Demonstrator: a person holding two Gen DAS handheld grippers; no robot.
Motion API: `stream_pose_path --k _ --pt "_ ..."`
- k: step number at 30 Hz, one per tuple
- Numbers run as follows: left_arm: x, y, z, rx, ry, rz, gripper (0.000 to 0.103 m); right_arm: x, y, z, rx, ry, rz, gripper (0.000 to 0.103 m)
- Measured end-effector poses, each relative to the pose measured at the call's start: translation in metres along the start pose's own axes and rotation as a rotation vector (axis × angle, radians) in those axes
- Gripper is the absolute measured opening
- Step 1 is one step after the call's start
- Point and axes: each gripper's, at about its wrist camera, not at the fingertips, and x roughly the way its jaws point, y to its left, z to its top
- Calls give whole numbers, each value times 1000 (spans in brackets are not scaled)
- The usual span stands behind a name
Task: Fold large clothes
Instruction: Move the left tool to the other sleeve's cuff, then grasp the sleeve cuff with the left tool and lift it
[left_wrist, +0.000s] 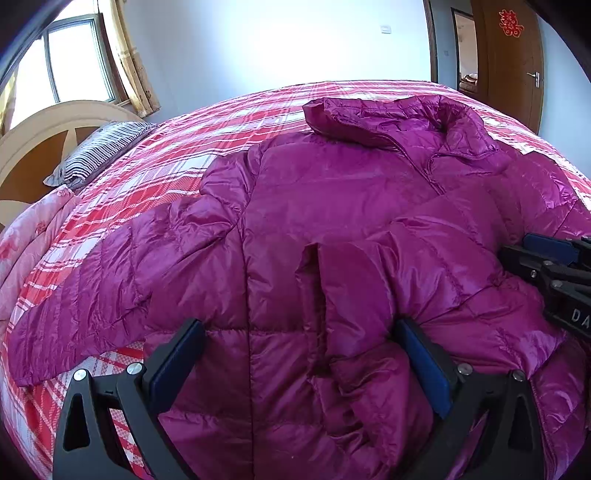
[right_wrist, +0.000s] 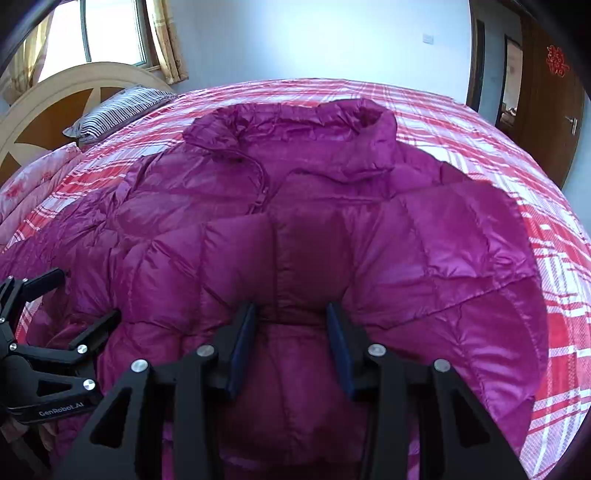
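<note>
A magenta puffer jacket (left_wrist: 332, 206) lies front-up on a red plaid bed (left_wrist: 155, 155), its right sleeve (right_wrist: 306, 251) already folded across the chest and its left sleeve (left_wrist: 92, 280) stretched out flat. The left claw (left_wrist: 299, 362) is spread wide over the hem; the right claw (right_wrist: 291, 343), partly spread, straddles the folded sleeve, apparently without pinching it. The sleeve-folding step seems half done; next, the left claw likely needs to pinch the outstretched sleeve and bring it across.

Bright daylight via window (left_wrist: 66, 62), fisheye-warped edges – sheen
</note>
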Motion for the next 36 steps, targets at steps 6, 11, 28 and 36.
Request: stream_pose_path --k 6,11,28,36 --pt "0 0 0 -4 -2 -5 102 -2 13 -2 -31 -4 -38 43" --pt "-3 14 1 -65 3 -68 102 0 17 -3 -46 -3 -54 44" --pt "-78 238 -69 -213 -3 268 102 -1 15 -3 -45 -10 -48 44" --pt "-91 346 -103 -584 -34 211 102 -2 16 -3 -56 -12 -55 44"
